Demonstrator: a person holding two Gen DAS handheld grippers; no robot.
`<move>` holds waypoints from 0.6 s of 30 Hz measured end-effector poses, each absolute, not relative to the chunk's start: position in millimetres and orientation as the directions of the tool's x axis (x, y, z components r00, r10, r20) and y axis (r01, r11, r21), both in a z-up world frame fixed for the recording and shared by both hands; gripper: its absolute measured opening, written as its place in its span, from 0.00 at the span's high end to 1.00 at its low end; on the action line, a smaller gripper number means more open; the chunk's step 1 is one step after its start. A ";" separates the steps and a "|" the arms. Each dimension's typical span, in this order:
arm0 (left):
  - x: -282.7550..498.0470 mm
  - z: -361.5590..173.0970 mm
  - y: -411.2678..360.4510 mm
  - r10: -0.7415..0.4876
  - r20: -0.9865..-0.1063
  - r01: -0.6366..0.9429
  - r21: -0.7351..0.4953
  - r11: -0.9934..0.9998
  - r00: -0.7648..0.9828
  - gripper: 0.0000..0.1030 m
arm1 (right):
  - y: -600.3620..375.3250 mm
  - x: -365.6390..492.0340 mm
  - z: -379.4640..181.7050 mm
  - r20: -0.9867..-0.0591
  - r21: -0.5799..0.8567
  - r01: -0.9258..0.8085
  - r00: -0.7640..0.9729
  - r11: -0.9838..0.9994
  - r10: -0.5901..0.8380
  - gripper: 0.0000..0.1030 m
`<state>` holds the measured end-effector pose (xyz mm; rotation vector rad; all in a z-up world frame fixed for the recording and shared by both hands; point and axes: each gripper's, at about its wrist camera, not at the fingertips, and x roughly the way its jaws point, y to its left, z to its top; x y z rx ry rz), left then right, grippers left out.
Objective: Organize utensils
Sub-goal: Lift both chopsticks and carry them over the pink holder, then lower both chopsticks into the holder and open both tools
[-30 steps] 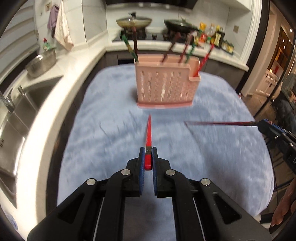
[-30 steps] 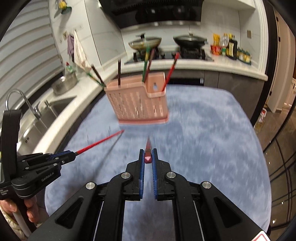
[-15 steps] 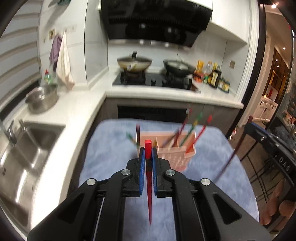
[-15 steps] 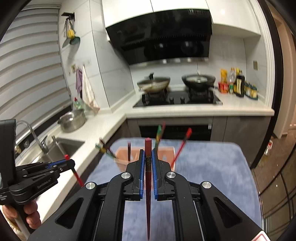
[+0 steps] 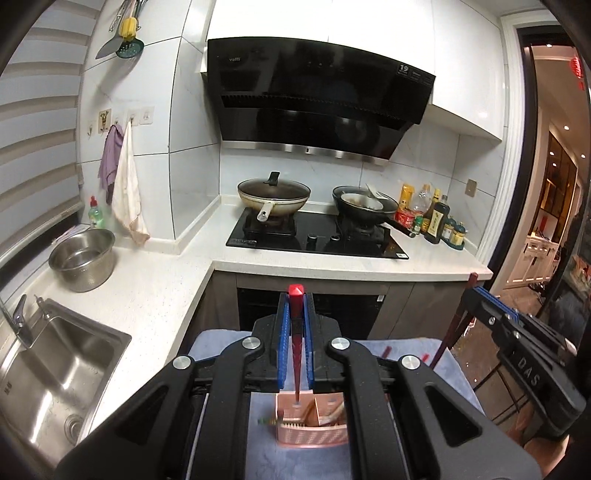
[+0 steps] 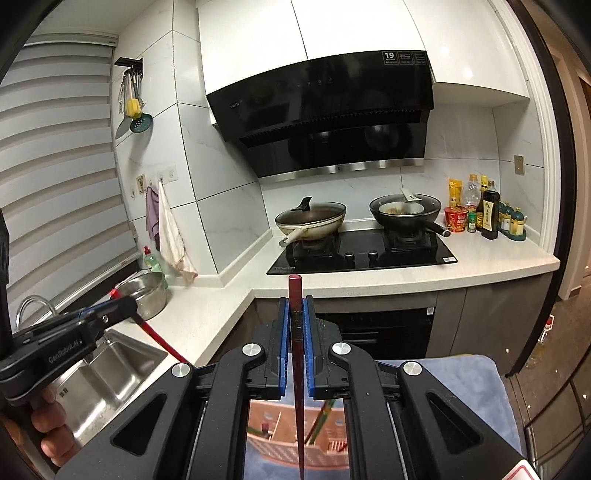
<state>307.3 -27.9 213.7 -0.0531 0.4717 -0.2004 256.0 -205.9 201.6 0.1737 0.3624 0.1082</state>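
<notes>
The red chopstick [image 5: 295, 332] is hanging tip-down over the pink utensil holder [image 5: 312, 424], clenched in the left tongs [image 5: 295, 321]. The right tongs [image 6: 296, 325] are gripping a dark red chopstick [image 6: 297, 369] likewise, presumably for vertical insertion into compartments.

You face a white-tiled kitchen corner with a black range hood [image 5: 317, 99] under white cabinets [image 6: 354, 33]. Below it, a black gas hob [image 5: 317, 240] carries a lidded pan [image 5: 273, 195] and a dark wok [image 5: 364, 205], with sauce bottles [image 6: 487, 214] on the white countertop [image 5: 166, 291]. To your left are a steel sink [image 5: 55, 373], a steel pot [image 5: 82, 258], hanging cloths [image 5: 123, 181] and striped blinds [image 6: 55, 177]. A lit doorway [image 5: 554, 206] opens on your right.
</notes>
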 end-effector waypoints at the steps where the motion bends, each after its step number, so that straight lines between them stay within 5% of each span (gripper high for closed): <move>1: 311.0 213.2 -28.3 -0.205 -0.448 0.180 -0.099 0.979 0.870 0.93 | -205.4 259.5 202.0 -0.343 0.188 -0.074 0.929 0.979 0.136 0.93; 18: 339.1 184.9 -31.7 -0.194 -0.500 0.166 -0.100 0.981 0.844 0.93 | -197.2 294.7 181.4 -0.386 0.205 -0.082 0.909 0.975 0.158 0.93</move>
